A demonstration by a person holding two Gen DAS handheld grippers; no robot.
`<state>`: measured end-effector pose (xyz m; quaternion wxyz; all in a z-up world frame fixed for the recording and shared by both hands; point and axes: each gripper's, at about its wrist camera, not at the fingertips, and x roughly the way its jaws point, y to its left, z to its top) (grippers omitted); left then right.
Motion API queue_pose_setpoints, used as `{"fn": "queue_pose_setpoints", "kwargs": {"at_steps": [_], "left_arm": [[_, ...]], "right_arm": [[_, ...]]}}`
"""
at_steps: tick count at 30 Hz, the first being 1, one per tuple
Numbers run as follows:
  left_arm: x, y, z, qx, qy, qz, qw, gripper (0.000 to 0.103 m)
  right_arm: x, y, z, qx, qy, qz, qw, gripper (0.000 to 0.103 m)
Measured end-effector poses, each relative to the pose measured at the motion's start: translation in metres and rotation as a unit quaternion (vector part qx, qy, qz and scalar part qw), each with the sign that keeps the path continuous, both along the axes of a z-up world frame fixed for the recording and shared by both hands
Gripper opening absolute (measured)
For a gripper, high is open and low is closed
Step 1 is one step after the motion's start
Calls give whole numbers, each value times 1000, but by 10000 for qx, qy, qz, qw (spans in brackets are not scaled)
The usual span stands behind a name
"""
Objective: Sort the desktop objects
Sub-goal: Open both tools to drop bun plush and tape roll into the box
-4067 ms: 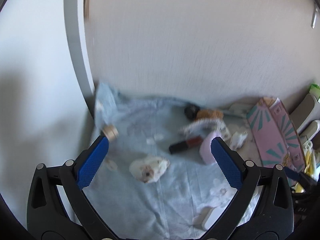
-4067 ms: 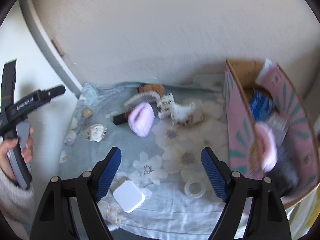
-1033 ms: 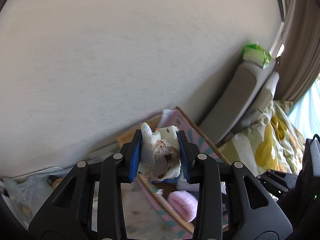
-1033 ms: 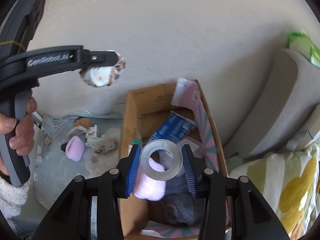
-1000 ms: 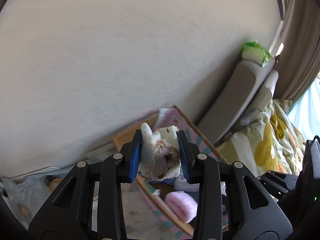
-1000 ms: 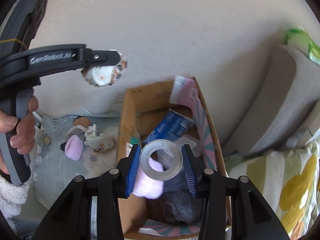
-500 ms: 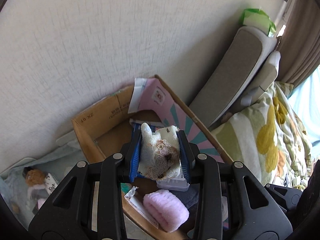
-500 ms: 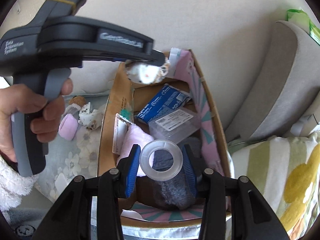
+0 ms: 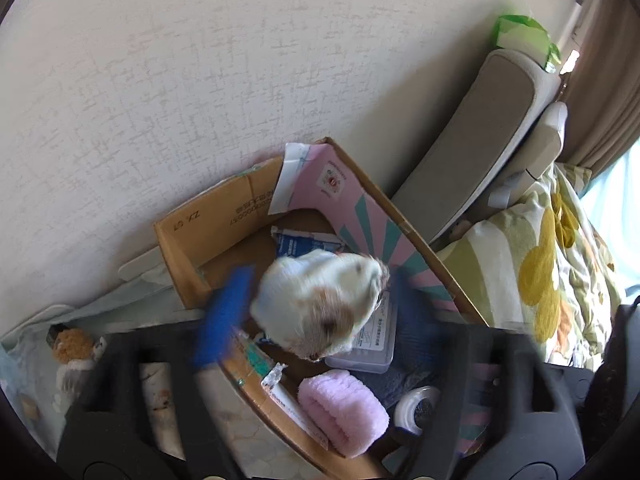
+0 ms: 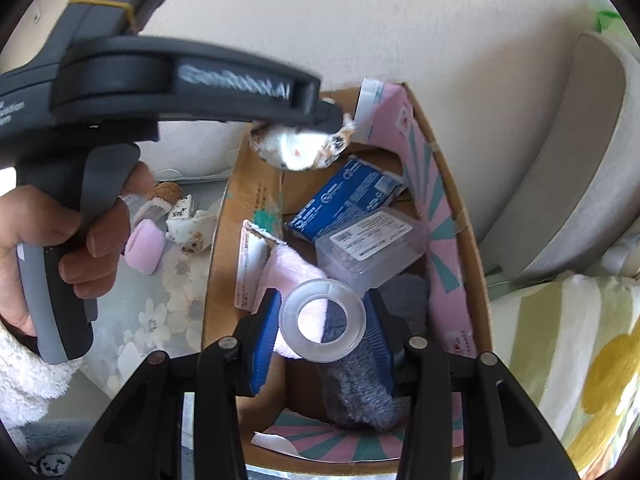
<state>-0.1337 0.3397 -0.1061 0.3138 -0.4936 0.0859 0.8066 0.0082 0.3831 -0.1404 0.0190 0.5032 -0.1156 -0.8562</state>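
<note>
Cardboard forms the receiving container: an open box with pink-and-teal flaps stands against the wall at the end of the desk, evidently so that loose items can be gathered into it.

Left gripper: positioned above the box opening. Its jaws have just been opening and now stand wide, blurred in its own view. The small white-and-brown plush toy lies between them with a gap on either side, so it is released and appears to be dropping into the box. In the right wrist view the same toy shows just under the gripper's tip, over the far end of the box.

Right gripper: jaws clenched on a clear tape roll, held flat above the near half of the box, presumably awaiting its own release.

Contents already in the box: a blue packet, a clear plastic case, a pink fluffy item and a grey fluffy item.

Outstanding on the desk: another pink fluffy piece and several small toys beside it.
</note>
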Motion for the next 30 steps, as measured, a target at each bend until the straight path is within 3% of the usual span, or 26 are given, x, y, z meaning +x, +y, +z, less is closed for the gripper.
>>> {"fn": "queue_pose_setpoints", "kwargs": {"at_steps": [2, 3, 4, 9, 17, 22, 30], "left_arm": [[0, -4, 4, 5, 69, 68, 10000, 103], [1, -6, 6, 38, 74, 40, 10000, 103], [1, -7, 8, 49, 88, 20, 9999, 103], [9, -18, 22, -58, 399, -32, 9992, 103], [17, -51, 49, -130, 887, -95, 9959, 103], [15, -85, 65, 107, 881, 57, 9960, 103], [17, -145, 77, -132, 1178, 551, 9914, 103]], "right_arm": [[-1, 2, -5, -69, -137, -67, 9999, 62], [-2, 2, -6, -61, -188, -114, 9997, 80], [-1, 3, -7, -48, -194, -164, 9997, 84], [4, 5, -5, -143, -83, -381, 9991, 84], [8, 3, 7, 101, 75, -528, 9985, 90], [8, -4, 19, 169, 27, -505, 9986, 90], [0, -40, 44, 416, 333, -171, 9984, 90]]}}
